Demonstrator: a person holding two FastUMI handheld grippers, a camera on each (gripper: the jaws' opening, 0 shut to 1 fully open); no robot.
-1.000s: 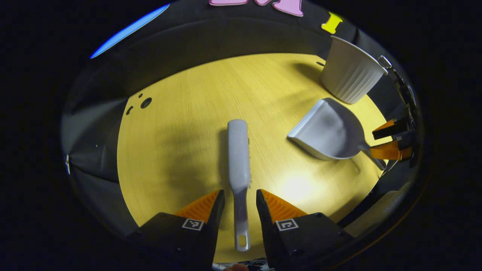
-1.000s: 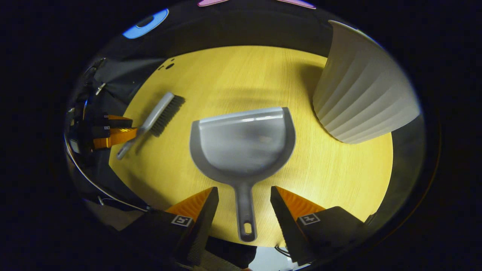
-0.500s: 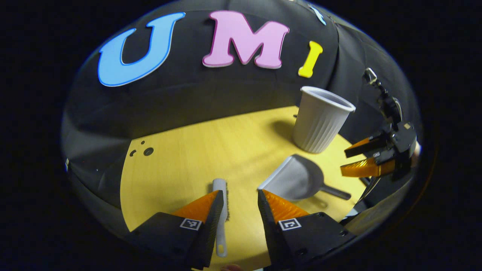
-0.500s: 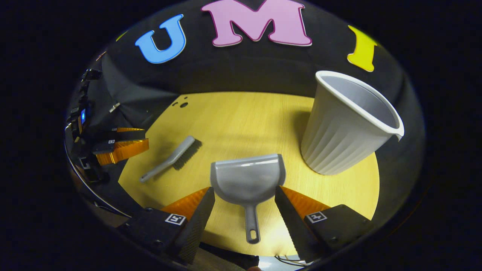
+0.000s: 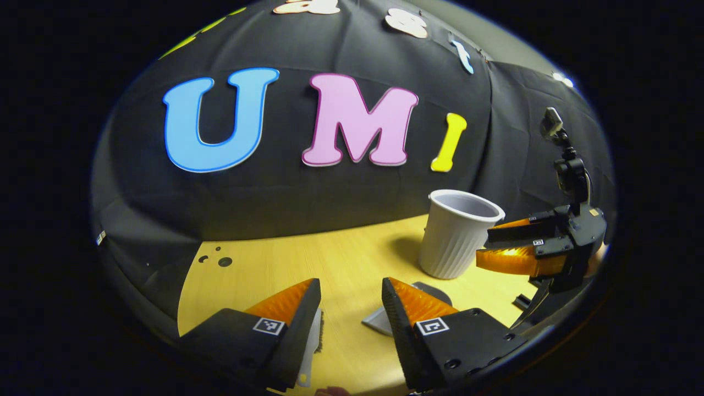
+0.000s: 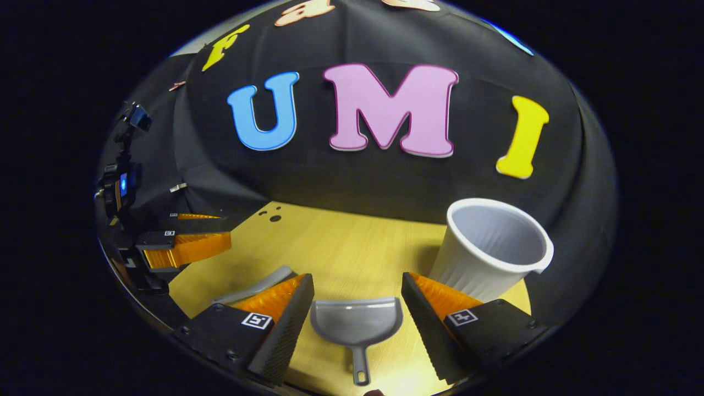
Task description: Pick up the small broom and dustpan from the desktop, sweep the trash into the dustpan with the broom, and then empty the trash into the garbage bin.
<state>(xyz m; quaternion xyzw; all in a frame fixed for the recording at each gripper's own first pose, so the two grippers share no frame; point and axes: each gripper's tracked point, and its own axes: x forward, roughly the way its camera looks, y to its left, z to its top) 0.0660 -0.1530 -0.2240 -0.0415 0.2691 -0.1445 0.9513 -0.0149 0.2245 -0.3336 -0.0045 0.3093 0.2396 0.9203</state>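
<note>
Left tongs (image 5: 351, 300): fingers apart, gripping nothing, held above the near edge of the counter (image 5: 341, 258); seen again at the left margin of the right gripper view, also parted. Right tongs (image 6: 356, 294): fingers spread wide, empty, raised over the near counter; seen again at the right margin of the left gripper view, beside the bin.

Counter: pale yellow wood grain, small dark holes at its far left corner.

Garbage bin (image 6: 492, 250): white ribbed cup-shaped tub, upright, open top, standing on the right part of the counter toward the far side.

Dustpan (image 6: 356, 327): grey, lying flat on the counter between the right tongs' fingers and below them, untouched; handle points toward the near edge, its mouth faces the far wall. In the left gripper view, part of it shows just behind the right finger.

Small broom (image 6: 258, 286): grey, lying on the counter left of the dustpan, apart from it; in the left gripper view its handle (image 5: 309, 346) lies beside the left finger, with bristles showing along its right edge.
</note>
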